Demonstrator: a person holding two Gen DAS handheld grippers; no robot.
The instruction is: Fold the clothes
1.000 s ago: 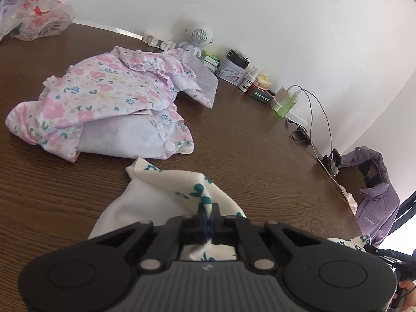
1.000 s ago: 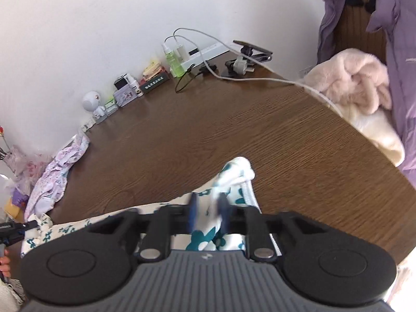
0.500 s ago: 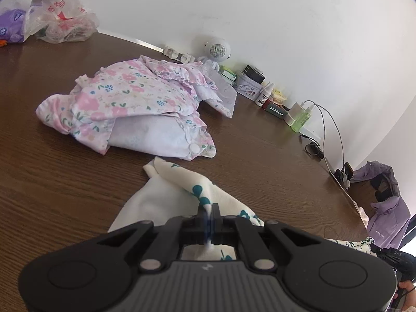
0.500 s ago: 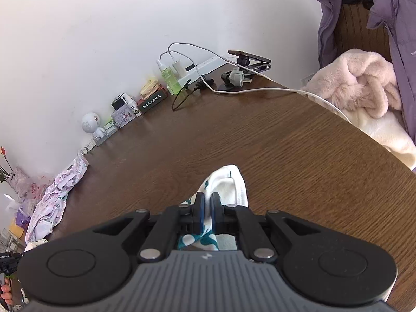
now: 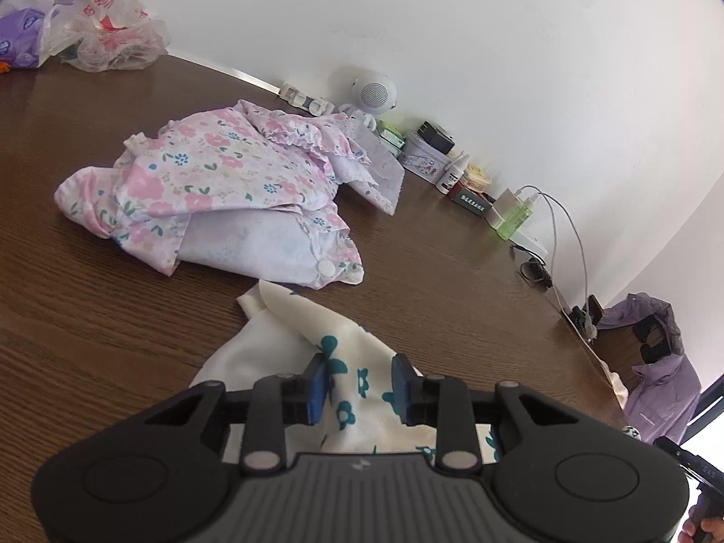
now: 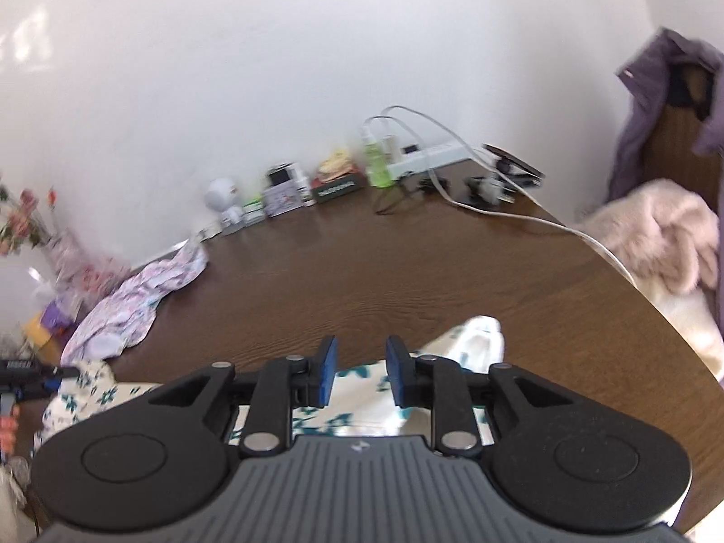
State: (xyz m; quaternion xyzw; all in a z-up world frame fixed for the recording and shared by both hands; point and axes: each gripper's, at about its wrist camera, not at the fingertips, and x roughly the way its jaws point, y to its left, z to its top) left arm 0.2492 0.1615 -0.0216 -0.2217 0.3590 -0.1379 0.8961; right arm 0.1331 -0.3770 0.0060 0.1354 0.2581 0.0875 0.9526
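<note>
A white garment with teal flowers [image 5: 289, 330] lies on the brown table [image 5: 90, 316] under both grippers. The jaws of my left gripper [image 5: 359, 384] are opening; the cloth lies between and below the blue pads [image 5: 316, 384], which do not press on it. In the right wrist view the same garment [image 6: 475, 339] rests on the table. The jaws of my right gripper [image 6: 362, 369] are opening above it, with a clear gap between the pads. Behind it lies a crumpled pink floral garment [image 5: 217, 190], seen at the left in the right wrist view [image 6: 135, 298].
A plastic bag [image 5: 104, 31] sits at the far left. Along the wall stand a white round speaker [image 5: 373, 92], small bottles and boxes [image 5: 448, 172], and a power strip with cables [image 6: 430, 154]. A purple jacket [image 5: 656, 375] hangs on a chair. A fluffy pink garment [image 6: 656, 235] lies at the right edge.
Both grippers were shut on the white teal-flowered garment and now stand apart from it. The cloth has dropped flat onto the table. The right wrist view has rolled and shifted.
</note>
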